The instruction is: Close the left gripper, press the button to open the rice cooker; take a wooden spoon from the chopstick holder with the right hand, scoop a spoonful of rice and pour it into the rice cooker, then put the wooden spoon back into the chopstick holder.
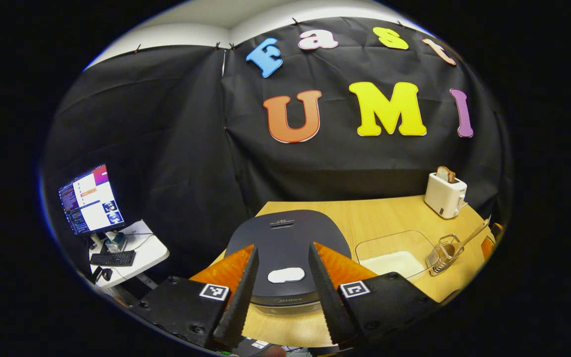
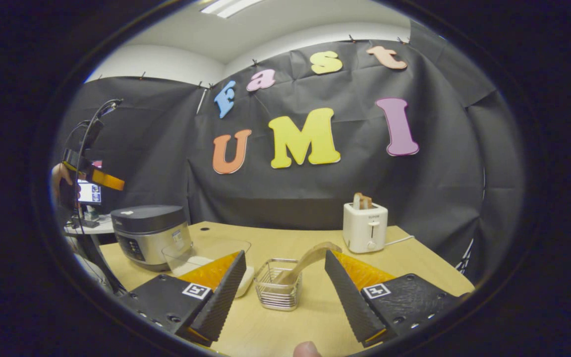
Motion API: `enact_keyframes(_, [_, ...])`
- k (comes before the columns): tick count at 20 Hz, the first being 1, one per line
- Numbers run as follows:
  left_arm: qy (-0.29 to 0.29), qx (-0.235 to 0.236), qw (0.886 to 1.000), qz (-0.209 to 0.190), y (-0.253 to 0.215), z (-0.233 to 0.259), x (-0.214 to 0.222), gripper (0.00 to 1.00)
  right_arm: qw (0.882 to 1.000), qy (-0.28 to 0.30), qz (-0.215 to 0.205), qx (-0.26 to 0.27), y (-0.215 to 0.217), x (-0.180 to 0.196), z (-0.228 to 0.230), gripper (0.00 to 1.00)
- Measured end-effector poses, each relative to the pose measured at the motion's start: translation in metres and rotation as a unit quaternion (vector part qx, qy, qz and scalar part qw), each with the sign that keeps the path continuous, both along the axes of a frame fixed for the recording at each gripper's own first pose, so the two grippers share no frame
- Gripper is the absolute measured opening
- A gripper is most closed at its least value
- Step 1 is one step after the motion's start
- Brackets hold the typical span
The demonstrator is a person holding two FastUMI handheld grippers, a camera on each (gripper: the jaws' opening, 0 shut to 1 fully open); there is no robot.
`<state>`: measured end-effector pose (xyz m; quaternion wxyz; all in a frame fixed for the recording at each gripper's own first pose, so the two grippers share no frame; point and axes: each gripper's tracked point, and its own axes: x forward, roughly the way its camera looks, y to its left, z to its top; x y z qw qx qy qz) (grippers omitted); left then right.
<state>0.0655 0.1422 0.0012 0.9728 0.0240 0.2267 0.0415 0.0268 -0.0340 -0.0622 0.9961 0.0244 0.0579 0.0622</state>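
Two open jaws: the left hand-held gripper (image 1: pixel 283 290) hangs empty over the shut rice cooker (image 1: pixel 285 248), straddling its button (image 1: pixel 286 274); it must close first. Right hand-held gripper (image 2: pixel 283 292), empty, faces the wooden spoon (image 2: pixel 305 262) in the chopstick holder (image 2: pixel 278 290).

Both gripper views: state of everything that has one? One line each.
rice cooker: lid shut
left gripper: open, above the lid button
right gripper: open, empty
wooden spoon: in the chopstick holder, leaning
clear container: uncovered, rice inside
toaster: bread sticking up from the slot
monitor: on
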Motion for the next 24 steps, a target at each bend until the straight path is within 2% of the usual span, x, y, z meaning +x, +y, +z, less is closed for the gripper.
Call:
enact_keyframes(1, [0.02, -0.007, 1.0, -0.002, -0.001, -0.007, 0.003, 0.62, 1.0, 0.007, 0.002, 0.007, 0.0, 0.001, -0.002, 0.96])
enact_keyframes(3, [0.046, 0.002, 0.999, 0.003, 0.005, -0.013, 0.011, 0.48, 1.0, 0.018, 0.004, 0.011, -0.001, 0.0, -0.008, 0.96])
enact_keyframes(4, [0.062, 0.005, 0.998, 0.007, 0.01, -0.019, 0.012, 0.29, 1.0, 0.02, 0.004, 0.01, -0.001, 0.0, -0.008, 0.96])
enact_keyframes(5, [0.08, 0.002, 0.997, 0.011, 0.012, -0.026, 0.013, 0.24, 1.0, 0.021, 0.004, 0.01, -0.002, -0.001, -0.009, 0.96])
enact_keyframes(6, [0.098, -0.007, 0.995, 0.012, 0.012, -0.035, 0.014, 0.14, 1.0, 0.021, 0.004, 0.011, -0.003, 0.0, -0.008, 0.95])
enact_keyframes(8, [0.134, -0.034, 0.99, 0.007, 0.006, -0.05, 0.014, 0.03, 1.0, 0.021, 0.003, 0.014, -0.005, -0.001, -0.008, 0.95])
enact_keyframes(11, [0.171, -0.069, 0.983, 0.005, -0.002, -0.066, 0.012, 0.03, 1.0, 0.019, 0.001, 0.018, -0.006, 0.002, -0.008, 0.95])
enact_keyframes(14, [0.176, -0.072, 0.982, 0.012, 0.002, -0.066, 0.012, 0.03, 0.999, 0.028, 0.01, 0.021, 0.001, 0.004, -0.014, 0.96])
enact_keyframes(15, [0.185, -0.083, 0.979, 0.017, -0.001, -0.068, 0.01, 0.03, 0.999, 0.03, 0.012, 0.019, 0.002, 0.004, -0.017, 0.99])
enact_keyframes(17, [0.207, -0.11, 0.972, 0.026, -0.003, -0.07, 0.007, 0.03, 0.999, 0.033, 0.013, 0.013, 0.003, 0.006, -0.021, 0.95])
enact_keyframes(20, [0.226, -0.087, 0.97, 0.011, -0.001, -0.073, 0.005, 0.03, 0.999, 0.035, 0.011, 0.019, 0.002, 0.009, -0.026, 0.96])
enact_keyframes(21, [0.216, -0.076, 0.973, 0.011, 0.003, -0.071, 0.009, 0.03, 0.999, 0.035, 0.009, 0.023, 0.001, 0.01, -0.027, 0.95])
enact_keyframes(24, [0.201, -0.08, 0.976, 0.026, 0.0, -0.07, 0.01, 0.03, 0.998, 0.043, 0.001, 0.038, -0.003, 0.013, -0.032, 0.96])
